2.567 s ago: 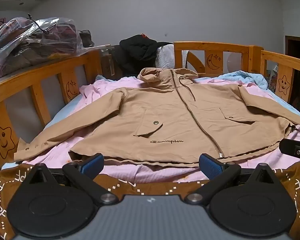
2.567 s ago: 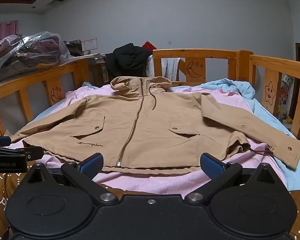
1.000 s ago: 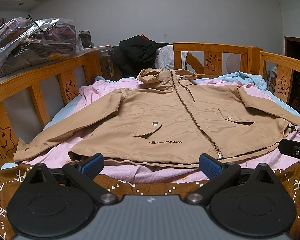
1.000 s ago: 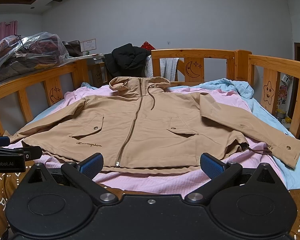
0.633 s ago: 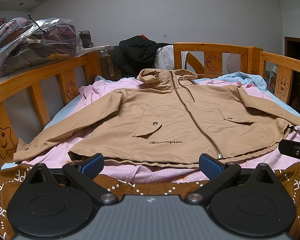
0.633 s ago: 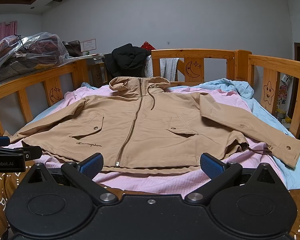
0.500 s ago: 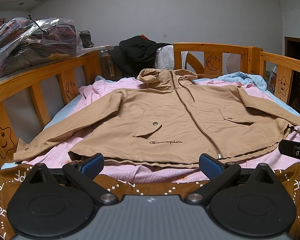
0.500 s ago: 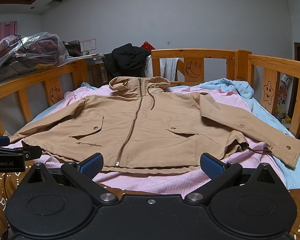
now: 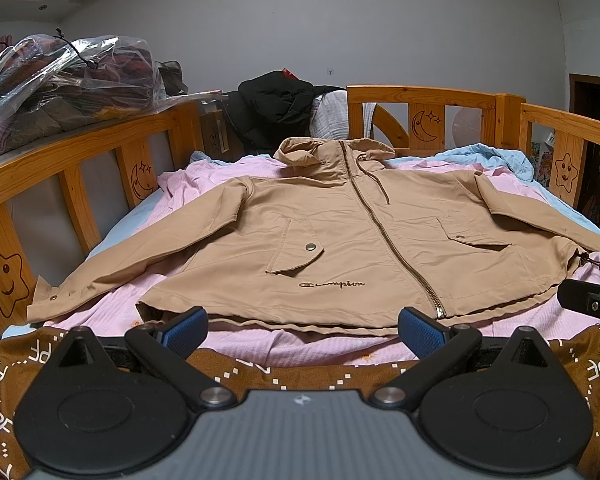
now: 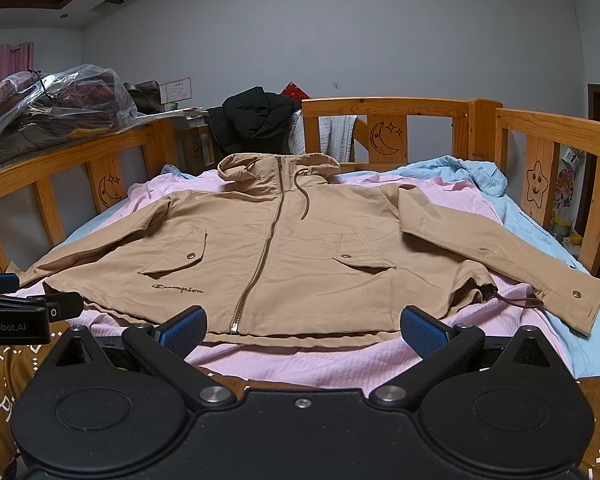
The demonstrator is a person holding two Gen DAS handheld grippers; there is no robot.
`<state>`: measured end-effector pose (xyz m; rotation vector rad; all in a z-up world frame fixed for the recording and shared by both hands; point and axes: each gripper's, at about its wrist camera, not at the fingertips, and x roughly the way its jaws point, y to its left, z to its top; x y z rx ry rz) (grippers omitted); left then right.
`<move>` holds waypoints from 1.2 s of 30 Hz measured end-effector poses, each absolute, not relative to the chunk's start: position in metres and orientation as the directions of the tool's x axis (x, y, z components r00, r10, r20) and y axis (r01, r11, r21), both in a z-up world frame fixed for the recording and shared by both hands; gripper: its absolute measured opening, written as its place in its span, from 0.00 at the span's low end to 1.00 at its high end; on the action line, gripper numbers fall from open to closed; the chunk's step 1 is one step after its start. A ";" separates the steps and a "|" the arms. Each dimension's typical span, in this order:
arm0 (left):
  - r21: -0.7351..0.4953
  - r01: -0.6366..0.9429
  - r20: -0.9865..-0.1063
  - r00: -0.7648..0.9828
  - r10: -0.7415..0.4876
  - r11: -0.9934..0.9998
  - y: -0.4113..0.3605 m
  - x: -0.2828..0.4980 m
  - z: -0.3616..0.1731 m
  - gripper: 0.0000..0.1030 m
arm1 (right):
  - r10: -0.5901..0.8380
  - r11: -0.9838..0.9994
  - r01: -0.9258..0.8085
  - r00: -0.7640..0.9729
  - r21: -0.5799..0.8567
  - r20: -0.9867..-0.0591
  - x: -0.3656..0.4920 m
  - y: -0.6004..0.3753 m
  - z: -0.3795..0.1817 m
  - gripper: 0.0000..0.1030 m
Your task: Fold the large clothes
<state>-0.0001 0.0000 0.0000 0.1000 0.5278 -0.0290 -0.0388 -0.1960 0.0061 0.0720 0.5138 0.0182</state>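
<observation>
A tan hooded zip jacket (image 9: 352, 236) lies flat, front up, on the pink sheet of a bed, sleeves spread to both sides, hood at the far end. It also shows in the right wrist view (image 10: 300, 248). My left gripper (image 9: 302, 326) is open and empty, just short of the jacket's hem, left of the zipper end. My right gripper (image 10: 302, 326) is open and empty, just short of the hem, right of the zipper end. The left gripper's body shows at the left edge of the right wrist view (image 10: 16, 316).
A wooden bed frame (image 9: 420, 98) with moon and star carvings surrounds the bed. A brown patterned blanket (image 9: 300, 372) lies under the grippers. A blue blanket (image 10: 480, 176) lies at the right. Black clothes (image 9: 276, 104) hang at the headboard. Bagged clothes (image 9: 60, 84) sit beyond the left rail.
</observation>
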 end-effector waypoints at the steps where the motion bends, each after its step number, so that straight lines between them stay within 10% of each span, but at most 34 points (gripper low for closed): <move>1: 0.088 0.053 -0.504 0.864 -0.001 0.995 0.000 0.000 0.000 1.00 | 0.035 0.997 0.001 0.871 0.074 -0.490 -0.039 -0.196 0.006 1.00; 22: 0.058 0.000 -0.679 0.733 0.040 0.998 -0.001 0.039 -0.013 1.00 | -0.085 0.995 0.099 0.860 0.003 -0.503 -0.036 -0.205 0.009 1.00; 29: -0.072 0.013 -0.721 0.690 -0.061 0.997 0.006 0.093 0.068 0.99 | -0.033 0.986 0.107 0.879 0.128 -0.475 -0.022 -0.258 0.044 1.00; 36: 0.172 0.073 -0.662 0.747 0.061 0.982 -0.033 0.138 0.164 1.00 | -0.101 0.862 0.359 0.814 0.358 -0.573 0.004 -0.349 0.043 1.00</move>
